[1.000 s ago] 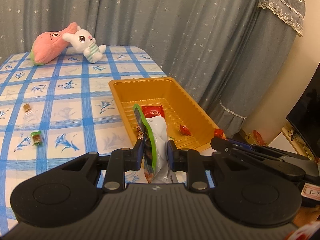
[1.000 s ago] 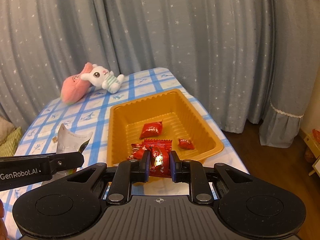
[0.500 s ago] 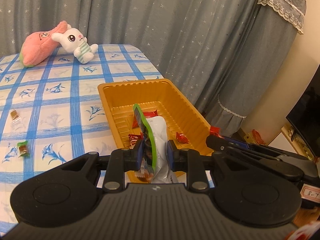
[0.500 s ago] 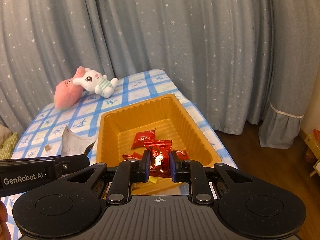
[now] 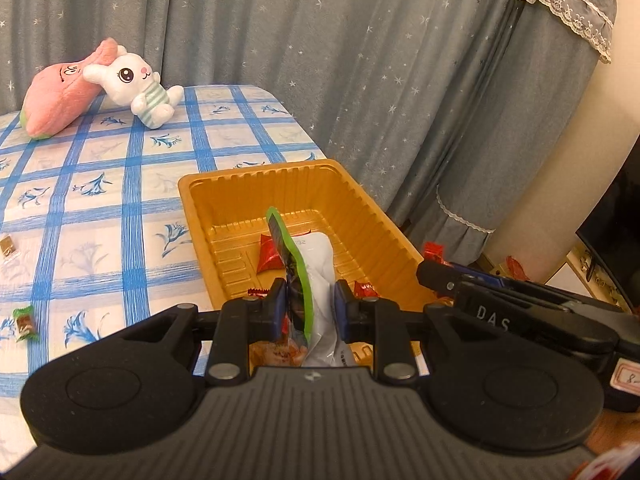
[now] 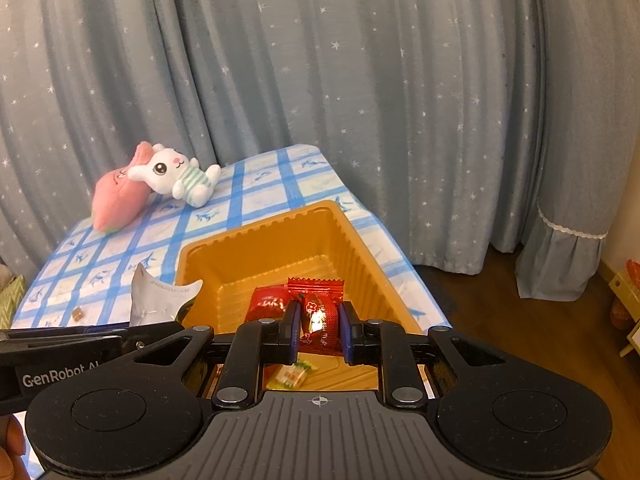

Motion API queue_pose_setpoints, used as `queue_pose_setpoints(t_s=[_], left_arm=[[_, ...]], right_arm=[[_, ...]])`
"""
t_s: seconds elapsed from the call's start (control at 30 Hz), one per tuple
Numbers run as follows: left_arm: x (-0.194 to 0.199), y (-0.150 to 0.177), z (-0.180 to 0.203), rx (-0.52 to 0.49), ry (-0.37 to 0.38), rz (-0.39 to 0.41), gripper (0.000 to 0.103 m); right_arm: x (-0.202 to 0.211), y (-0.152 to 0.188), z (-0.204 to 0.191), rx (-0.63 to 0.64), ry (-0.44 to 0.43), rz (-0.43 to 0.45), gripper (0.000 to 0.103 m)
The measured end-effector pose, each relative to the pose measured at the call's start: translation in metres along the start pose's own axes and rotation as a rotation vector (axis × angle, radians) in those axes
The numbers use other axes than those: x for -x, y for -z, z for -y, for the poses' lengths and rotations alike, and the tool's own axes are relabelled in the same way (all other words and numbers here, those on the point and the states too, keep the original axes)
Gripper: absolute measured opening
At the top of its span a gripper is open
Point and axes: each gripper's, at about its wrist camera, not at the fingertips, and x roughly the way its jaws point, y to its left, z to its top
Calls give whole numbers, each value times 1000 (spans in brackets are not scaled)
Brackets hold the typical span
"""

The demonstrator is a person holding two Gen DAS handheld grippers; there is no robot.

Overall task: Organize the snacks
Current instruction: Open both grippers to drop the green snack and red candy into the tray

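An orange plastic tray (image 5: 200,196) (image 6: 360,240) sits at the table's right edge with a few red sweets (image 5: 270,256) (image 6: 266,306) in it. My left gripper (image 5: 308,312) is shut on a white snack packet with a green edge (image 5: 316,268), held upright over the tray's near end; the packet's white top (image 6: 160,292) also shows in the right wrist view. My right gripper (image 6: 318,330) is shut on a red sweet wrapper (image 6: 318,312) above the tray's near end. A small yellow-green sweet (image 6: 292,376) lies under it.
Two small wrapped sweets (image 5: 24,322) (image 5: 8,246) lie on the blue checked tablecloth (image 5: 100,200) to the left. A pink plush and a white rabbit plush (image 5: 132,88) rest at the far end. Grey starred curtains (image 5: 360,60) hang behind. The table drops off right of the tray.
Both grippers have moved forward over the tray with their loads still held; the tray now lies closer and lower in both views.
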Motion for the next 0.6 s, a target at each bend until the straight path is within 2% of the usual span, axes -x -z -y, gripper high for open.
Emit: queue_pose_setpoints(t_s=[0.2,0.27,0.6], left_arm=[[-12,-4,0,-1,-11,-4,23],[-15,-4,-2,6,-25,-7,31],[2,2,-26,55,-42,15,33]], right_arm=[[-6,-1,5,-11,3,1,20],[-7,-1,6,-15,3,-1,20],[-7,1,6,-21,-4,-11,20]])
